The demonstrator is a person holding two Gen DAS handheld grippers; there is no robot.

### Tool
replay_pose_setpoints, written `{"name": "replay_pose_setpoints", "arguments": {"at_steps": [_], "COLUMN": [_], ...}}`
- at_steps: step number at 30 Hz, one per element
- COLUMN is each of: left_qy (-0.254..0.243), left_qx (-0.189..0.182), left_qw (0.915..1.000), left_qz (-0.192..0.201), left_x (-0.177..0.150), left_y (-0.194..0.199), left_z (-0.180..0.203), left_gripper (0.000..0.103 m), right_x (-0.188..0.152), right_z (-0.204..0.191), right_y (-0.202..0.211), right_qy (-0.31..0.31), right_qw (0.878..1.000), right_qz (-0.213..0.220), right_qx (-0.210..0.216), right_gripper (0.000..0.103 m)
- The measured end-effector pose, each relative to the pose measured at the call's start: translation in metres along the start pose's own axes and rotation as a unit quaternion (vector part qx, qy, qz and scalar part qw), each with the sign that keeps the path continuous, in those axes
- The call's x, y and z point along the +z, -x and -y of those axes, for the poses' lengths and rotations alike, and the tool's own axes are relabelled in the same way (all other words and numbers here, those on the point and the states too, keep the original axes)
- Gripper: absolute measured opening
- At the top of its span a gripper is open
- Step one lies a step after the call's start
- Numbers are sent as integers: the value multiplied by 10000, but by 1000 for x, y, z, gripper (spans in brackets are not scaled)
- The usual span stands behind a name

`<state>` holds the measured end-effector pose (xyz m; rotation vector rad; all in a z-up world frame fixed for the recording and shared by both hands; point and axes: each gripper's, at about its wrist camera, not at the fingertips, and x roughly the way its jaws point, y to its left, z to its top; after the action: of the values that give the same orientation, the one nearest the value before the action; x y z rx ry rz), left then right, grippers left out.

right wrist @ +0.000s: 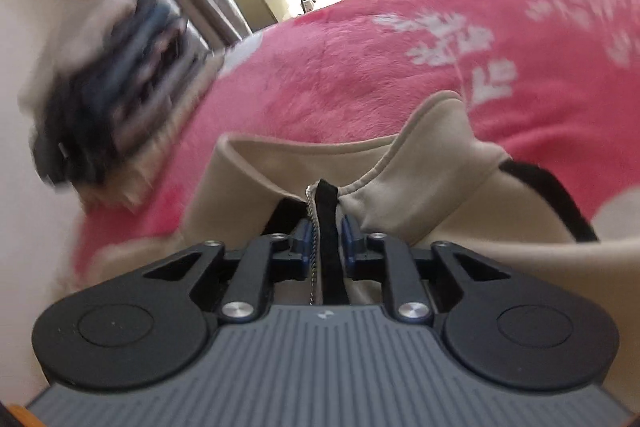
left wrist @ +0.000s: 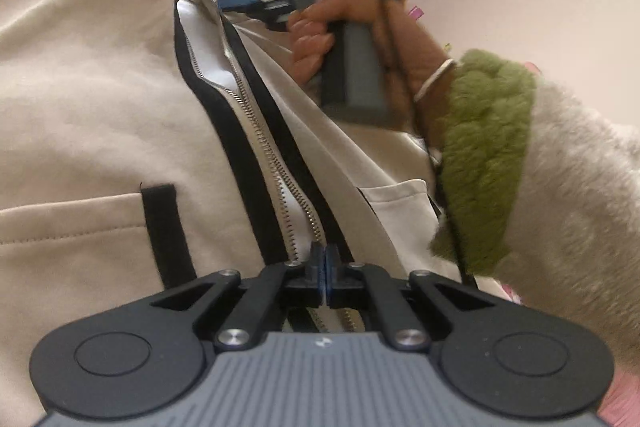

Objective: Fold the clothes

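left tongs (left wrist: 325, 255) pinch the beige jacket's (left wrist: 100, 99) zipper edge; right tongs (right wrist: 326, 227) pinch its collar.

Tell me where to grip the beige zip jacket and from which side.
Grip the beige jacket on its black-trimmed zipper edge, coming in along the placket from the hem end. That edge is thin, stiffened and raised off the pink blanket; the right gripper already straddles it near the collar.
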<state>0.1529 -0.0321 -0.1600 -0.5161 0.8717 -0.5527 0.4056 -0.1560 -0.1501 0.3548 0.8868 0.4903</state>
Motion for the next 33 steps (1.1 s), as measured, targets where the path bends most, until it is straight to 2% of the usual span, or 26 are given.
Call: {"name": "replay_pose_setpoints", "arguments": {"at_steps": [3,5,9,13,15,18,20,22,24,26,29,32,33], "left_qy": [-35,-83,-152,-277,-370,-496,-742,-1063,-1491,-2082,-2965,-3806,-3993], "left_qx": [20,121,284,416,401,213,95,-36,-180,-334,-585,-699,-712], "left_qw": [10000,9999,9993,9985,9984,9984,9965,9923,9845,9712,9432,9106,9022], "left_qz": [-19,47,181,230,118,-147,-375,-629,-903,-1113,-1379,-1451,-1469], "left_x": [3,4,9,1,1,-6,-16,-27,-40,-55,-79,-105,-112], "left_y": [0,4,13,29,35,41,46,49,50,53,58,63,64], "left_z": [4,7,15,21,26,35,45,58,73,90,113,130,132], "left_gripper": [10,13,19,27,29,32,32,33,33,33,33,34,34], "right_x": [9,13,14,-7,-27,-67,-98,-133,-166,-197,-232,-258,-265], "right_z": [14,23,43,60,68,80,87,93,99,100,98,100,98], "right_y": [29,58,136,235,282,351,382,400,411,416,418,411,409], "right_qy": [-493,-797,-1421,-1730,-1842,-2069,-2214,-2300,-2405,-2395,-2623,-3265,-3440], "right_qw": [9985,9954,9827,9726,9709,9691,9688,9689,9652,9638,9605,9423,9364], "right_qz": [133,378,893,1259,1312,1286,1116,760,370,71,-229,-456,-480], "right_qx": [211,376,777,907,792,386,17,-511,-959,-1170,-898,-578,-494], "right_gripper": [37,45,46,46,46,46,47,47,47,47,47,47,47]}}
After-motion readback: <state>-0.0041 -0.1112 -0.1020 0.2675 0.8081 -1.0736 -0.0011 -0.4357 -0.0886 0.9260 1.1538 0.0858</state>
